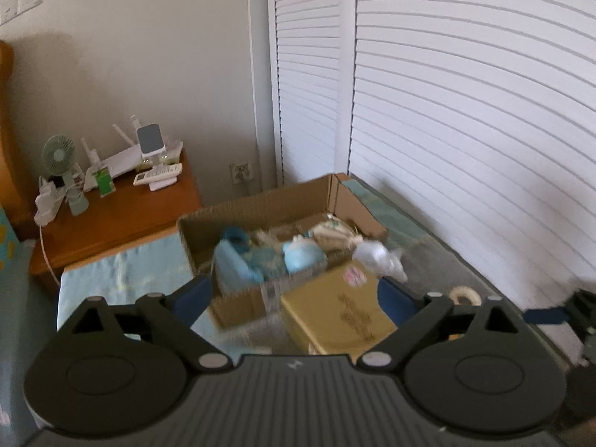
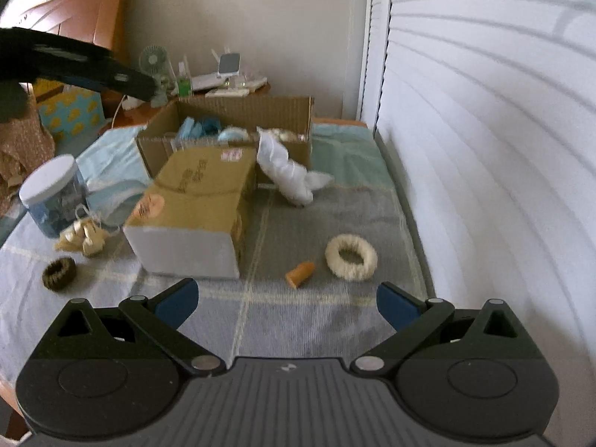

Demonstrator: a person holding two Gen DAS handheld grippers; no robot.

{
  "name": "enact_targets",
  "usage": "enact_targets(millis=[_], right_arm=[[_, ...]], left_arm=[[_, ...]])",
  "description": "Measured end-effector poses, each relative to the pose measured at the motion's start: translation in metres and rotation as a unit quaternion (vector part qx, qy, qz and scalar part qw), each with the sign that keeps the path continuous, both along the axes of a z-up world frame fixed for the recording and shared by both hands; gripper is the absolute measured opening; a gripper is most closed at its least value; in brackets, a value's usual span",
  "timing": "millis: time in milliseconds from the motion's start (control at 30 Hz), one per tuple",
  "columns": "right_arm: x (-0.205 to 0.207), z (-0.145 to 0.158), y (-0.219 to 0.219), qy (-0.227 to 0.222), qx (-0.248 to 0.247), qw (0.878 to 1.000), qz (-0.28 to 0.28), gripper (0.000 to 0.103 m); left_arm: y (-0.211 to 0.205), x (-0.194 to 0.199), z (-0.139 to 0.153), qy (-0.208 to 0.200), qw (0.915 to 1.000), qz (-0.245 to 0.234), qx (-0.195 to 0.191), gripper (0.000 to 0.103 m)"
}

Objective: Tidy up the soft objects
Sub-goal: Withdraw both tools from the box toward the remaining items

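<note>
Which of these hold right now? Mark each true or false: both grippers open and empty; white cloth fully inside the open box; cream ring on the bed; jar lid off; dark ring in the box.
1. Both the left gripper and the right gripper are open and empty. True.
2. The crumpled white cloth lies fully inside the open cardboard box. False: it hangs over the box's front edge onto the bed.
3. The cream fluffy ring lies on the checked bedspread. True.
4. The clear round jar has its lid off. False: a white lid is on it.
5. The dark brown fluffy ring is in the box. False: it lies on the bedspread.
</note>
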State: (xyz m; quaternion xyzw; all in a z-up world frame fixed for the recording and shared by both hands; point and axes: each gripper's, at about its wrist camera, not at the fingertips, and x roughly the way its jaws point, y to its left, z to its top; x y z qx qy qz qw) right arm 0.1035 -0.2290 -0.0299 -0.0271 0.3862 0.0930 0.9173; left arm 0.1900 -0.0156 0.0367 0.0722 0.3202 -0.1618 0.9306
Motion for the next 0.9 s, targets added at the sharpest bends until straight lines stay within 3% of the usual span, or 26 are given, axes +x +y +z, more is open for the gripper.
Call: enact_targets(millis=[433, 900], right_arm=[[0.008, -0.039, 0.006, 0.059, -0.027, 0.998, 0.001, 0.103], [0.0, -0.042, 0.003, 0.033, -0.02, 0.999, 0.007, 0.103]], left_arm=[[0.029, -0.069, -0.052, 0.015, 0.9983, 0.052, 0.022, 0.096], [0.056, -0.085, -0.104, 0.073, 0.9901, 0.119, 0.016, 0.092]])
